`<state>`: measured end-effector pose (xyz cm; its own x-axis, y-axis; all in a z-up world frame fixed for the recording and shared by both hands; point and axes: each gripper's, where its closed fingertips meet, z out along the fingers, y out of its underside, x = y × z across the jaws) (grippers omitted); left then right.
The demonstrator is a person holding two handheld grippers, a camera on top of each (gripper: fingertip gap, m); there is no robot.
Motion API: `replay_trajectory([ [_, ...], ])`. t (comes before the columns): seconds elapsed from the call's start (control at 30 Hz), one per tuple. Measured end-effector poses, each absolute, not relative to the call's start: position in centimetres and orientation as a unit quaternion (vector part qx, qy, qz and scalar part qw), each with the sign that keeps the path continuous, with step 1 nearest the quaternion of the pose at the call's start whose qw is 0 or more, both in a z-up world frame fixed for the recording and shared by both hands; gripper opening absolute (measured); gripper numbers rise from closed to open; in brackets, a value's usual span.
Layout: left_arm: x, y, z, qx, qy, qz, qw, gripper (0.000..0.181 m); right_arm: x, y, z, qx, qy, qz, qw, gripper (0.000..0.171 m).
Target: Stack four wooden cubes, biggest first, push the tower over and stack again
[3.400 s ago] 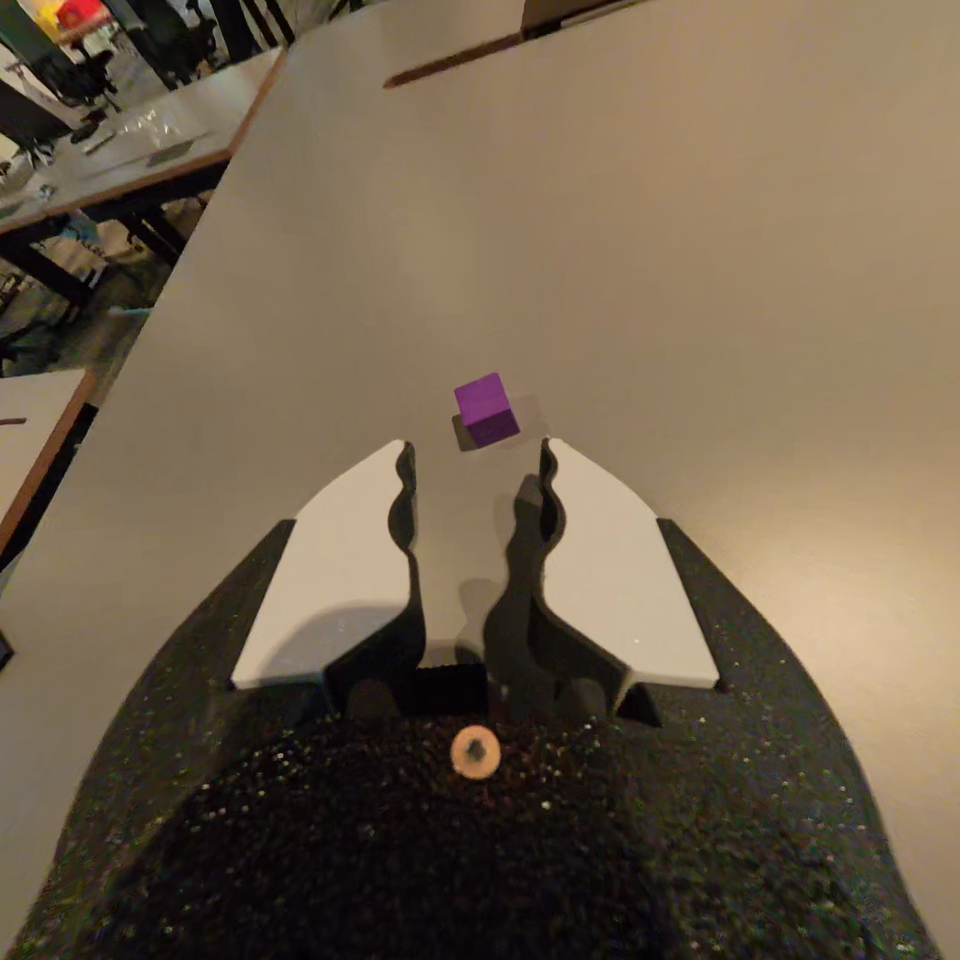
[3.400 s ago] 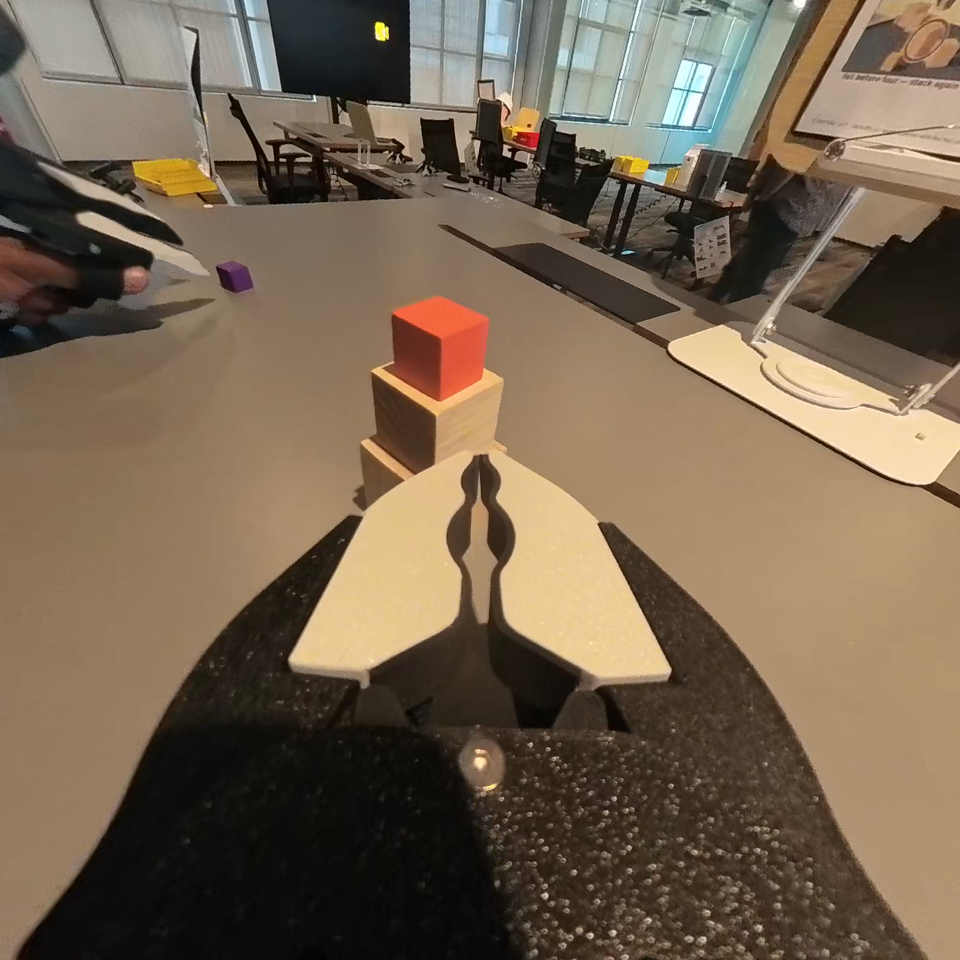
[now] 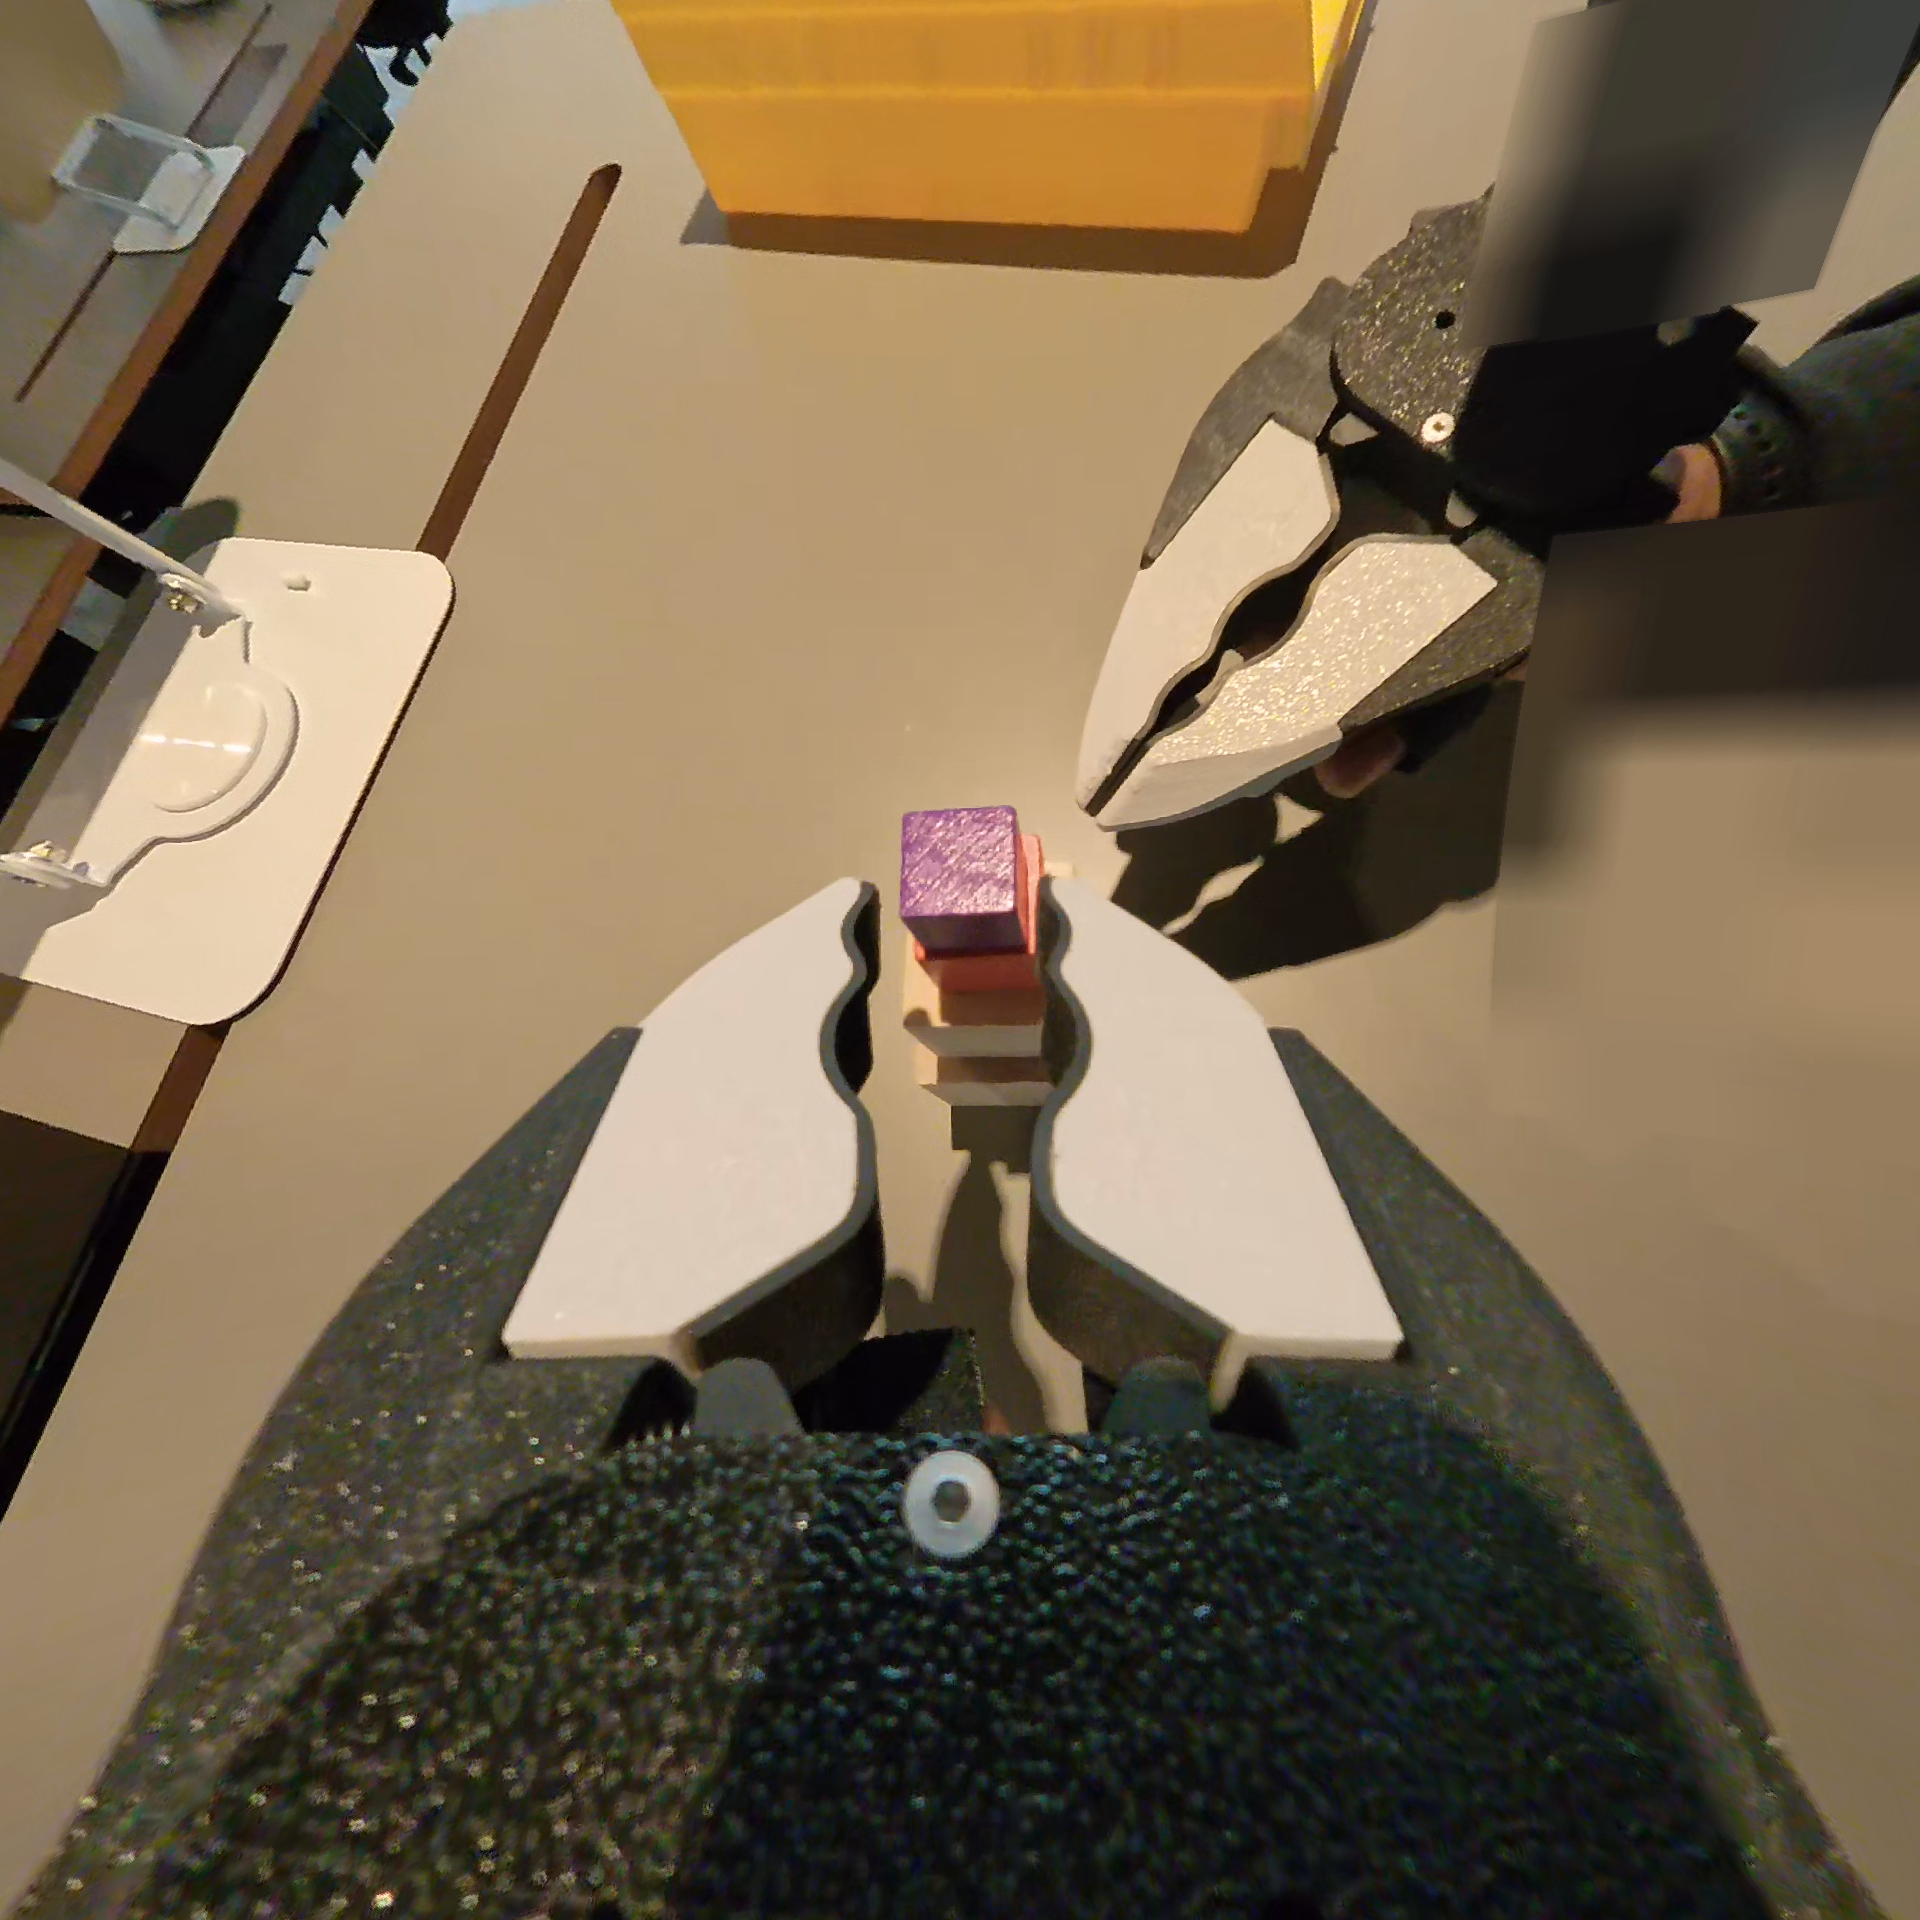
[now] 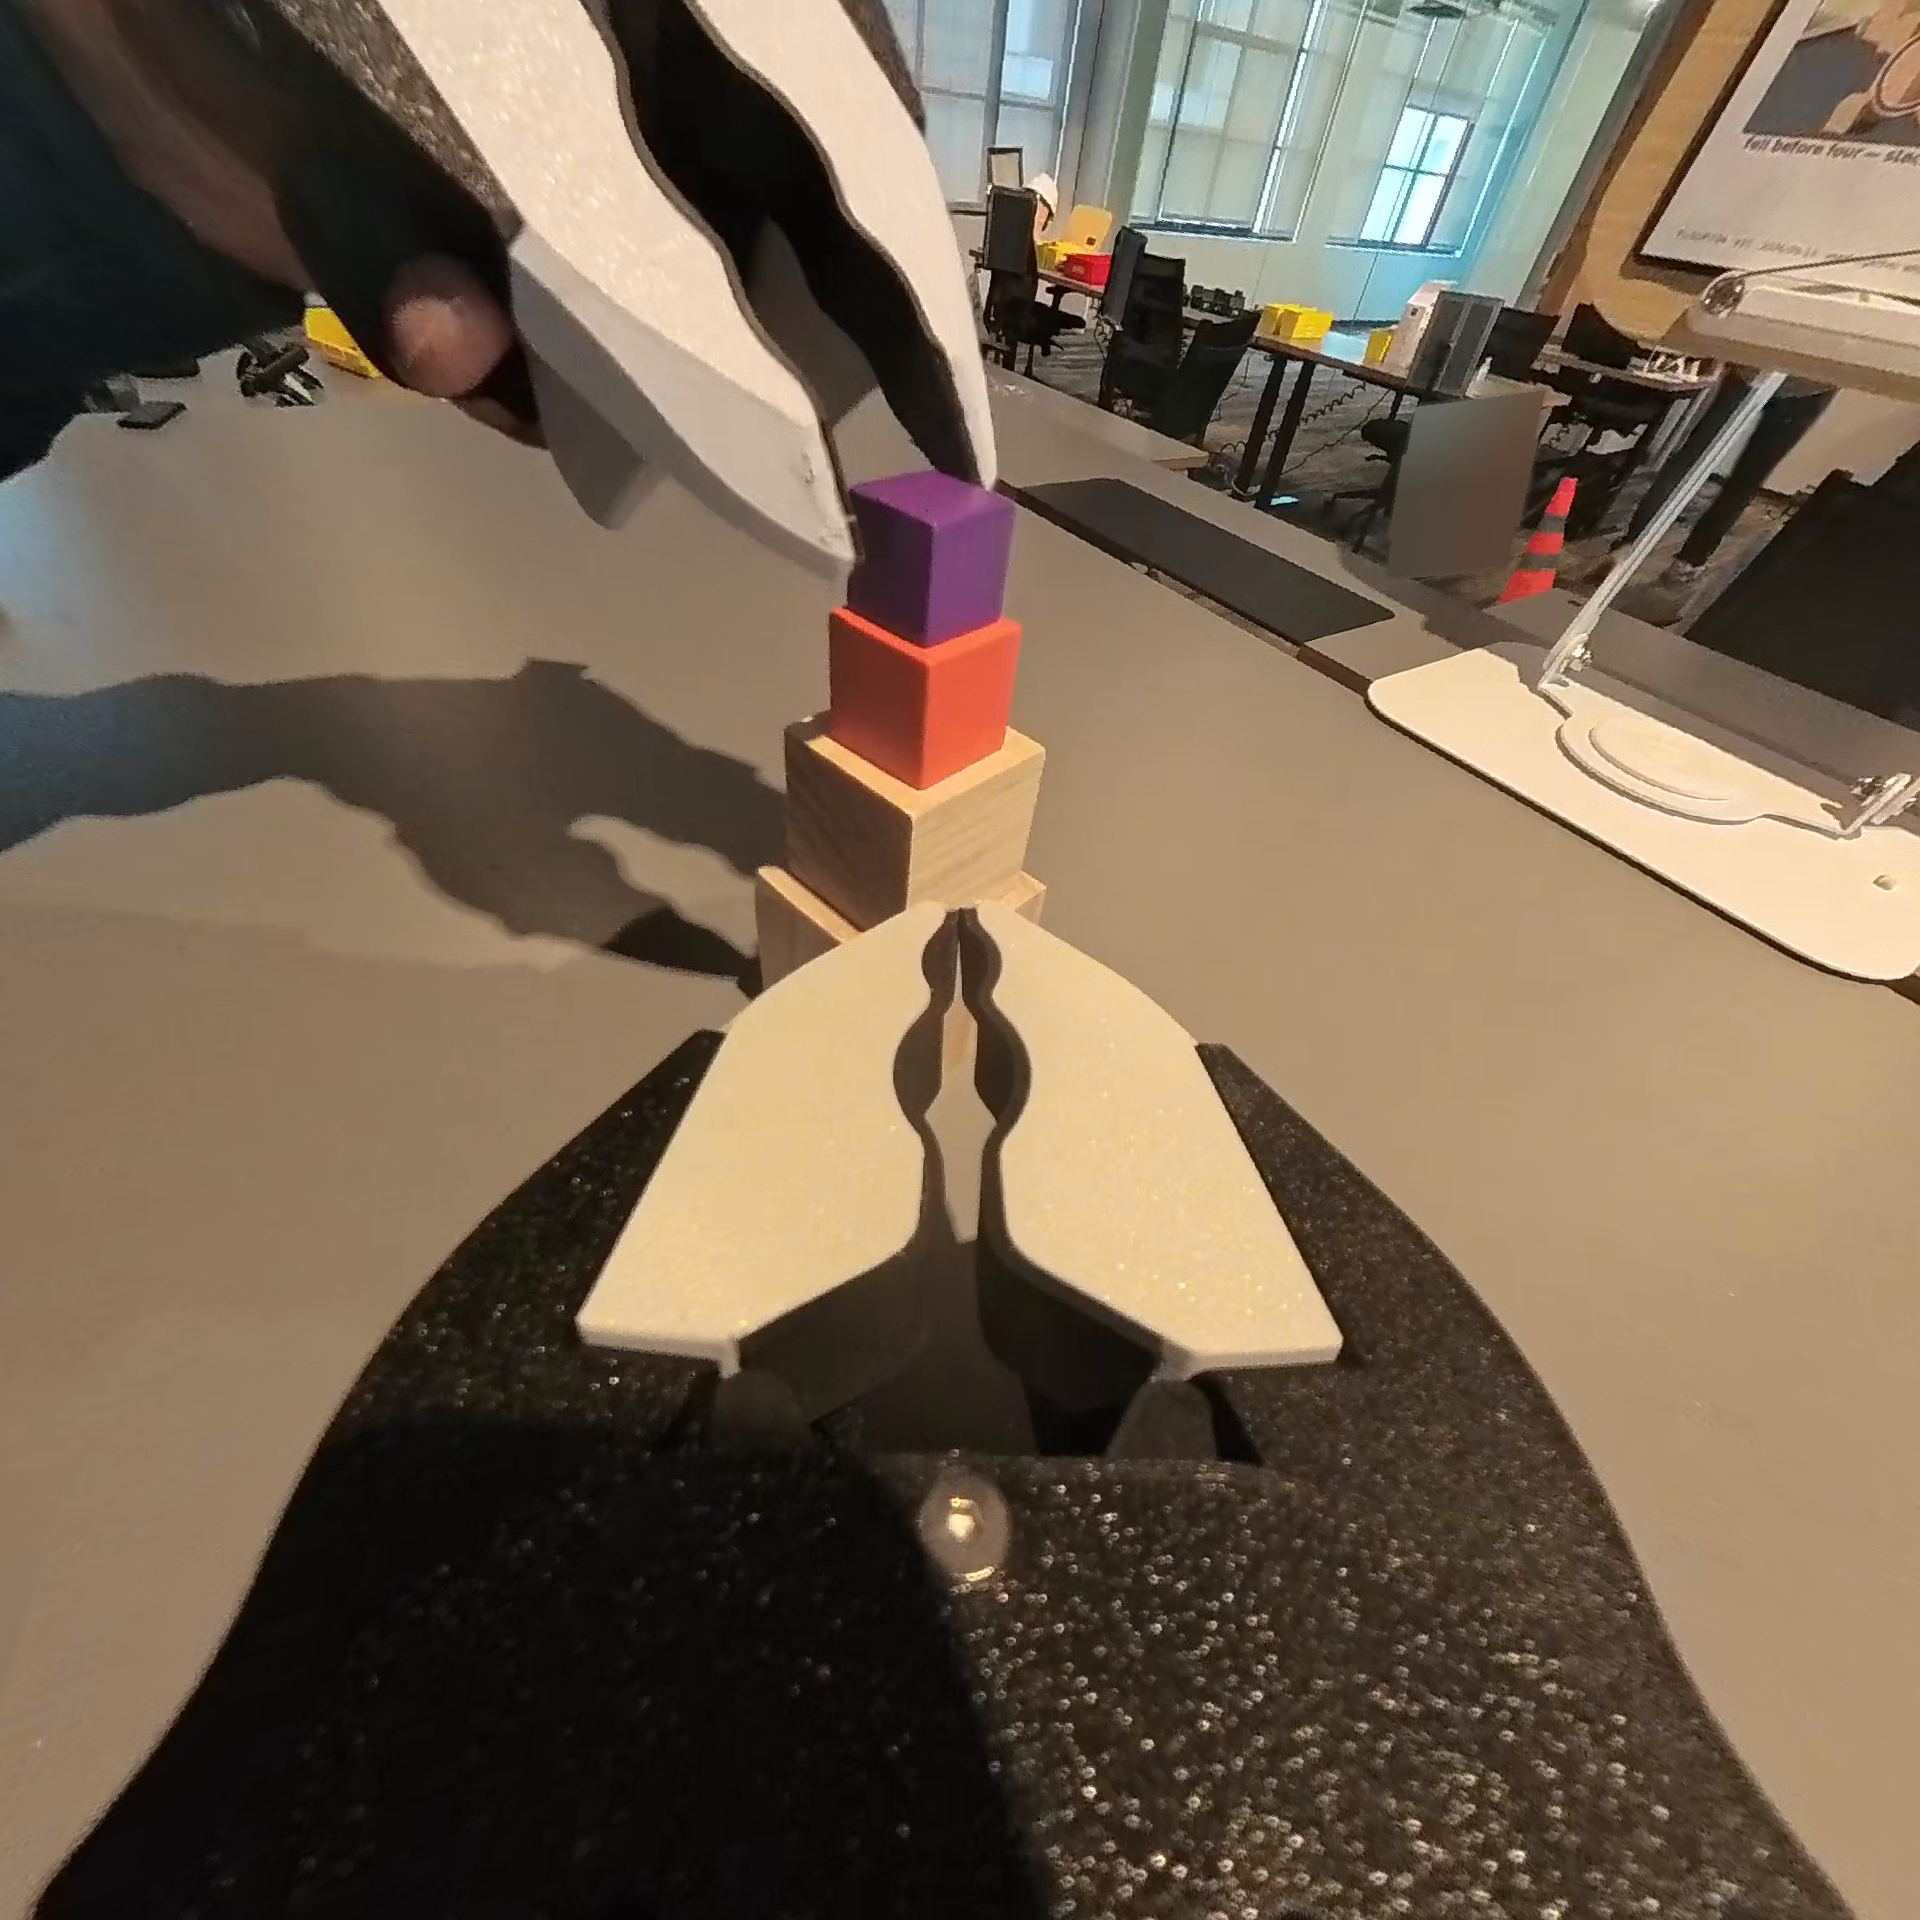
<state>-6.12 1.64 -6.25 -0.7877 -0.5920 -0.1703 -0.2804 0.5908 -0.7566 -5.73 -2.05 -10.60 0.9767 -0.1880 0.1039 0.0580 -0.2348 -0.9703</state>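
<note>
Grey worktop (image 4: 312,1091) in an open office carries a four-cube tower standing upright: purple cube (image 4: 930,551) on orange cube (image 4: 920,691) on two bare wooden cubes (image 4: 909,821). Left gripper (image 4: 904,499) reaches down from above, its jaws parted around the purple cube's top, contact unclear. Right gripper (image 4: 961,920) sits low, just near of the tower's base, jaws pressed together and holding nothing. White stand base (image 4: 1662,769) lies far right; yellow bin (image 3: 987,114) beyond.
</note>
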Motion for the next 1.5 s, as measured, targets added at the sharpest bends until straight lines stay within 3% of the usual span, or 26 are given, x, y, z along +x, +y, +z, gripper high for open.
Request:
replay_trajectory([
  [0.47,-6.1,1.8,-5.9,-0.258,0.858,-0.385,0.222,0.028,-5.7,-2.0,-10.6,-0.780,0.042,-0.100,0.617,0.000],
  [0.67,-6.5,4.4,-4.8,-0.285,0.788,-0.455,0.302,0.031,-5.7,-2.0,-10.7,-0.781,0.041,-0.100,0.616,0.000],
  [0.9,-6.3,11.5,-11.4,-0.423,0.684,-0.447,0.391,0.030,-5.7,-2.1,-10.6,-0.779,0.042,-0.101,0.618,0.000],
  [1.03,-7.4,13.4,-9.8,-0.418,0.633,-0.465,0.457,0.027,-5.5,-2.2,-10.4,-0.774,0.046,-0.107,0.622,0.000],
  [1.5,-8.8,15.4,-8.1,-0.407,0.585,-0.493,0.499,0.026,-1.4,-0.2,-11.6,-0.798,0.096,-0.121,0.582,0.000],
])
